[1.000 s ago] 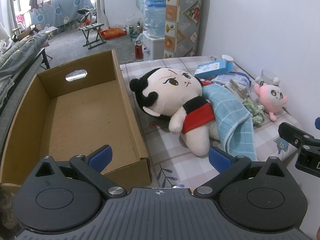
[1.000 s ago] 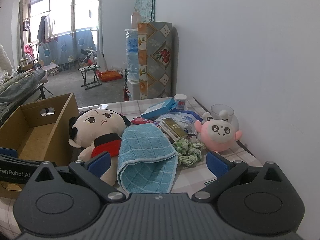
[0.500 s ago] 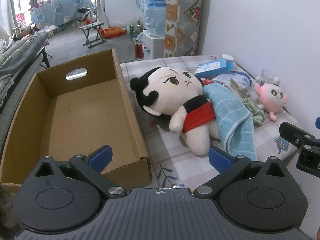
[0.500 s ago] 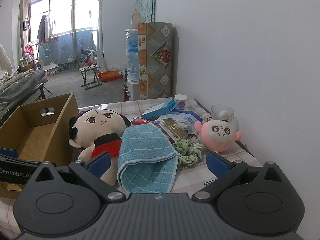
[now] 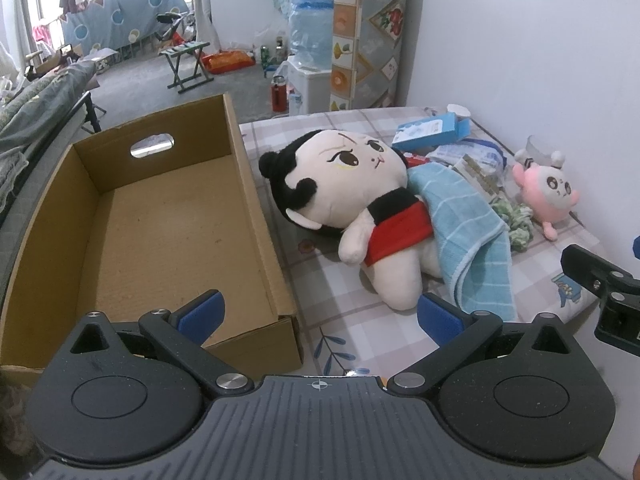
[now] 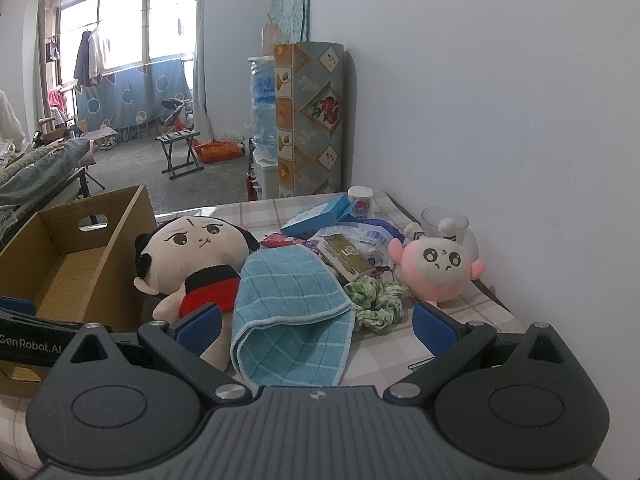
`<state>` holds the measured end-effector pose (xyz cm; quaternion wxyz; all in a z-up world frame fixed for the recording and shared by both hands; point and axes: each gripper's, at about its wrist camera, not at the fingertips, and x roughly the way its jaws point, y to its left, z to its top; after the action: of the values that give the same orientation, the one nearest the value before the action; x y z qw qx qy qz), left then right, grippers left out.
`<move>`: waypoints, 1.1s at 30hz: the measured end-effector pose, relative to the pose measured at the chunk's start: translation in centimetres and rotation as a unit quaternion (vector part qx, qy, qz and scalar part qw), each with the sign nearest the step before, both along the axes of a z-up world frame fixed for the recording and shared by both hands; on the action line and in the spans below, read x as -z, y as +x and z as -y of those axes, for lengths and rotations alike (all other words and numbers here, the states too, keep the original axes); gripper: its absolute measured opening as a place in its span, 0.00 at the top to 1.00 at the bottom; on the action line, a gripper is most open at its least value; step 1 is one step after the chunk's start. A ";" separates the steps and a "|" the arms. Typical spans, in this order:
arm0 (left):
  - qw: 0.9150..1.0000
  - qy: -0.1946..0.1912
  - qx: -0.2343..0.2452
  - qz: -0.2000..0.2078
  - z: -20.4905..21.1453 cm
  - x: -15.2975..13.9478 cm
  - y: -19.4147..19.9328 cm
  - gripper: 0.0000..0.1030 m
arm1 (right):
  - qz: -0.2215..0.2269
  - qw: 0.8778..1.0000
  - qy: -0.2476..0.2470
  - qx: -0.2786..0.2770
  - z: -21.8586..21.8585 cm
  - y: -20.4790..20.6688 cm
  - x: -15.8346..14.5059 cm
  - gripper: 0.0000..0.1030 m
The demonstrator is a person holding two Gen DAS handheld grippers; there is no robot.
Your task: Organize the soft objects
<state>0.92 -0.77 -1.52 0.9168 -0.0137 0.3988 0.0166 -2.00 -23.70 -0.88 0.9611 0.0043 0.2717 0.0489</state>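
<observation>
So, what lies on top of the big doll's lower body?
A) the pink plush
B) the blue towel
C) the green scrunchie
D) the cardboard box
B: the blue towel is draped over the lower part of the big doll, while the pink plush and the green scrunchie lie apart on the table and the cardboard box stands beside the doll.

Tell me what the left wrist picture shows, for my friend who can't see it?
A big plush doll with black hair and a red top lies on the checked tablecloth, a blue towel draped over its side, next to an empty cardboard box. A pink plush toy sits farther right. The left gripper hangs open in front.
</observation>
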 end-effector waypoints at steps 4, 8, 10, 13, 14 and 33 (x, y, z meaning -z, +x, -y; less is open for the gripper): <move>1.000 0.009 0.002 0.002 0.4 0.0 0.4 0.00 | -0.002 1.000 0.010 0.005 0.8 0.5 0.8 0.52; 1.000 0.013 0.014 0.015 0.8 -0.4 0.9 0.00 | -0.007 0.999 0.028 0.013 2.2 1.0 2.5 0.52; 1.000 0.009 0.020 0.021 1.0 -0.7 1.3 0.00 | -0.006 0.999 0.039 0.012 3.0 1.3 3.4 0.52; 0.999 -0.003 0.033 0.040 1.5 -1.2 2.1 0.00 | 0.004 0.999 0.052 -0.003 4.0 1.7 4.6 0.52; 0.998 -0.010 0.042 0.047 1.7 -1.3 2.3 0.00 | 0.008 0.998 0.055 -0.012 4.3 1.9 5.0 0.52; 0.994 -0.093 0.059 -0.016 5.3 1.4 10.6 0.52 | 0.006 0.967 0.047 -0.249 -1.1 10.5 10.0 0.52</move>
<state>11.51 -6.04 -2.91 0.9045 -0.0746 0.4132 -0.0747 8.48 -22.63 -10.88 0.9189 -0.0190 0.2563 0.2993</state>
